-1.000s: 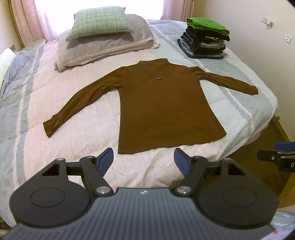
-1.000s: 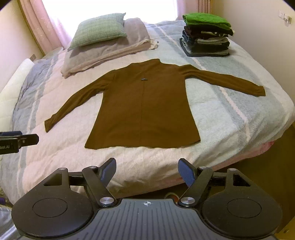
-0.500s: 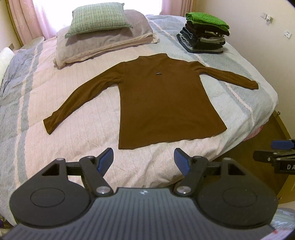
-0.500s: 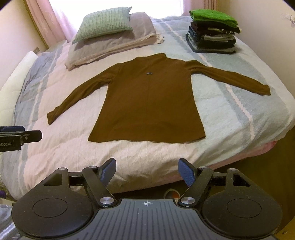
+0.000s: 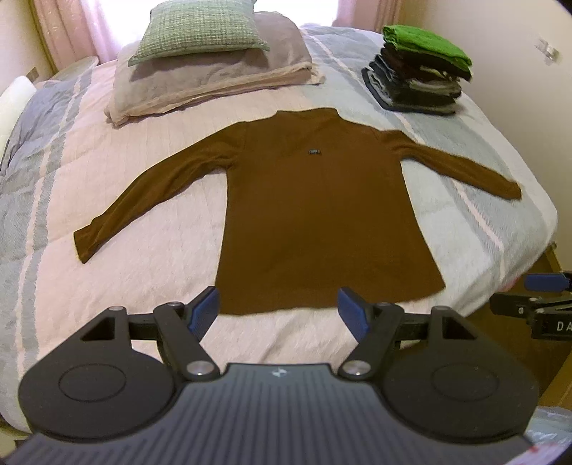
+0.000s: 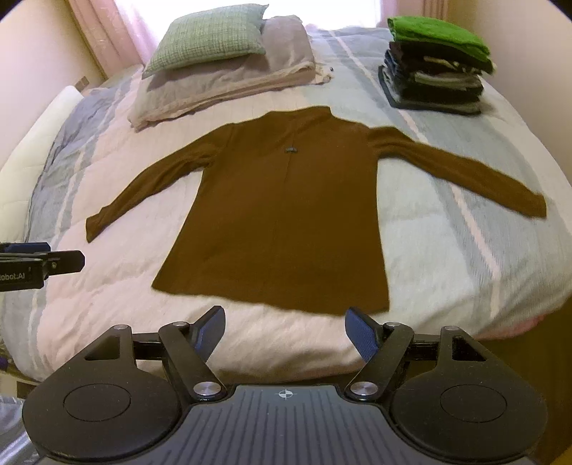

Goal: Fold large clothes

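While both of my grippers hang over the near edge of the bed (image 5: 118,200), the brown long-sleeved top (image 5: 321,221) lies flat and spread out ahead of them, collar toward the pillows and hem toward me. My left gripper (image 5: 279,309) has its jaws spread wide with nothing between them; in its own view the hem runs just beyond the blue pads (image 5: 352,313), with the garment's lower left corner just beside the left pad. My right gripper (image 6: 287,329) is likewise spread wide and empty, and from its camera the hem's lower right corner sits just above the right pad (image 6: 361,331). I cannot tell whether any pad touches the cloth.

Both sleeves stretch outward across the striped quilt, one to each side. A small dark tag (image 6: 290,150) shows below the collar. Beyond the top, a green checked cushion (image 5: 200,30) rests on a folded grey blanket (image 5: 214,78). At the far right corner stands a stack of folded clothes (image 5: 422,71) with a green piece on top, well apart from the brown top.
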